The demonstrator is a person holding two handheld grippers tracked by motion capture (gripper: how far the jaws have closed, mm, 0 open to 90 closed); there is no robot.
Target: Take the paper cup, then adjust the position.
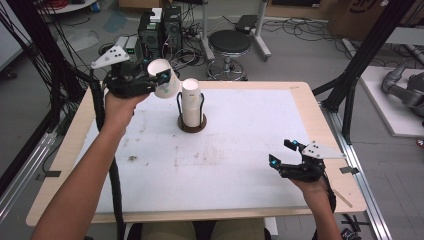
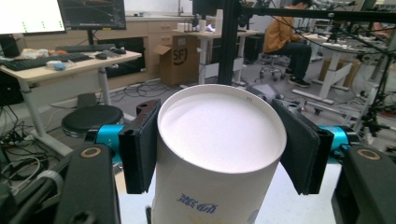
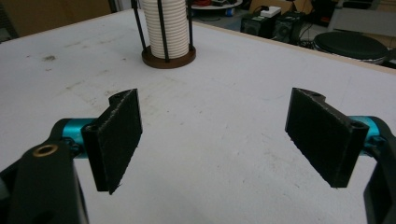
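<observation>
Paper cup: clamped by its sides in my left hand-held gripper, lifted and tilted beside the cup stack in its wire holder, so it clears the rods. Right hand-held gripper: jaws spread, empty, parked low over the surface. Cup's base and lettering are cut off in the left gripper view.

Paper cups, dark wood, scuffed white tabletop

The cup looked like matt white paper with blue print; the stacked cups were ribbed paper on a dark wooden base. The table was matt white, stained, pale wood-edged. Pads looked rough black.
</observation>
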